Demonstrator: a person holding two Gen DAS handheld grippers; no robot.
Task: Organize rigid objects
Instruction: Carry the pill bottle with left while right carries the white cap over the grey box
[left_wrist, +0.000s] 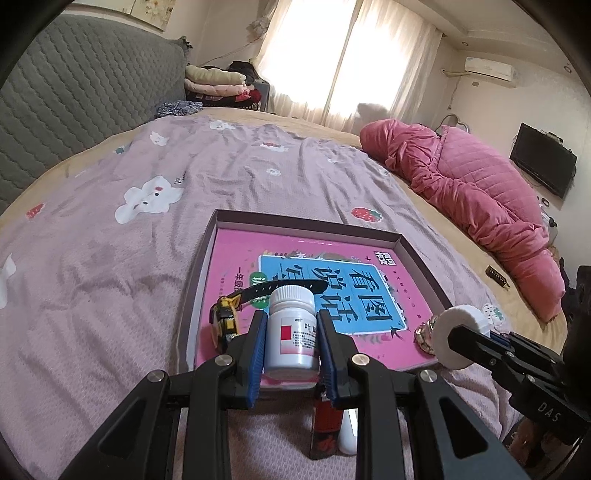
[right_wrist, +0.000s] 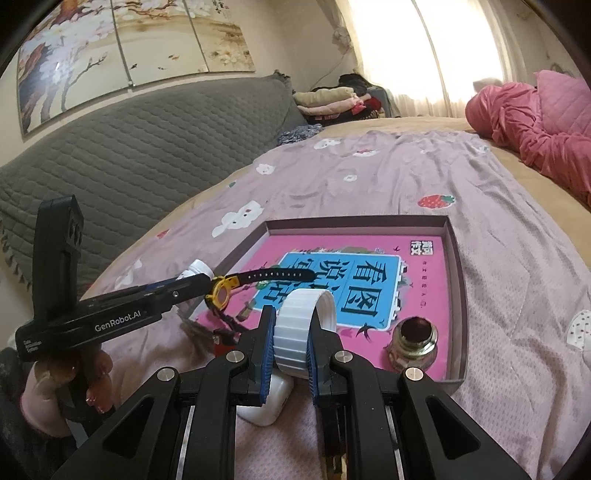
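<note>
My left gripper (left_wrist: 291, 321) is shut on an upright white pill bottle (left_wrist: 291, 336) with a red-marked label, held over the near edge of a shallow box tray (left_wrist: 306, 218). A pink book (left_wrist: 369, 295) lies in the tray. On it rest a yellow watch (left_wrist: 225, 317) with a black strap and a brass fitting (left_wrist: 424, 334). My right gripper (right_wrist: 293, 317) is shut on a white ribbed cap (right_wrist: 306, 332) standing on edge, just before the tray (right_wrist: 458, 295). In the right wrist view the left gripper (right_wrist: 207, 282) holds the bottle (right_wrist: 197, 269) beside the watch (right_wrist: 221, 291).
A red lighter (left_wrist: 325, 428) and a white container (right_wrist: 266, 398) lie on the mauve bedspread (left_wrist: 110, 240) under the grippers. A pink quilted duvet (left_wrist: 480, 195) is heaped at the right. A grey headboard (right_wrist: 129, 147) rises at the left. A person's hand (right_wrist: 74, 373) holds the left gripper.
</note>
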